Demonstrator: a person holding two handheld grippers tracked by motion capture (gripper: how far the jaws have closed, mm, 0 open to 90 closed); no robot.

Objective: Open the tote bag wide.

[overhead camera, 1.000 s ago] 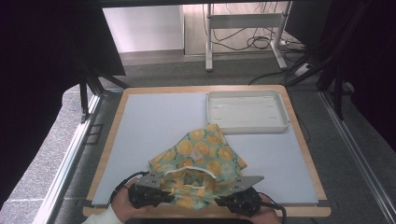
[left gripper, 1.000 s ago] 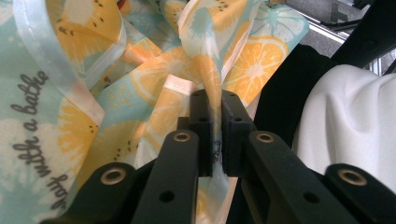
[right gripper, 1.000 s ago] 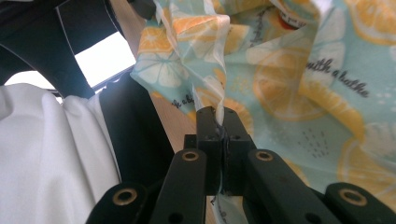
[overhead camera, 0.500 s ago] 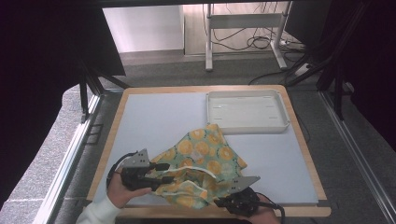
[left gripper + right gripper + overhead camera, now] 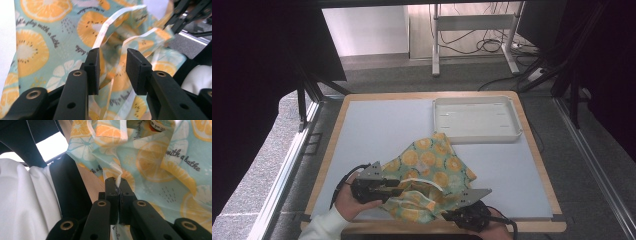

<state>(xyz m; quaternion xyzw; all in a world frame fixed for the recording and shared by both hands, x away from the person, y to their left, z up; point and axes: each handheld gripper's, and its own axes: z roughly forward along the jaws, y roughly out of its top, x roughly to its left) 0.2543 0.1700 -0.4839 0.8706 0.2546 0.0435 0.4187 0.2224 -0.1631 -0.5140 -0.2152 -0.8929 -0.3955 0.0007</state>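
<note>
**Citrus-print cloth pinched at one corner, loose at the other**

The surface (image 5: 377, 125), pale blue with a wooden border, carries a white tray (image 5: 475, 120) at its far right, lying apart from the cloth. The cloth (image 5: 429, 165), teal with orange slices and a pale hem, lies crumpled near the front edge, reaching from the middle toward the person.

The right tongs (image 5: 119, 185) are pressed together on a fold of the cloth's hem at the front right. The left tongs (image 5: 112, 71), at the cloth's left side, stand spread after a spell of opening and then narrowing; a hem strip hangs between the pads, which do not press it.
</note>
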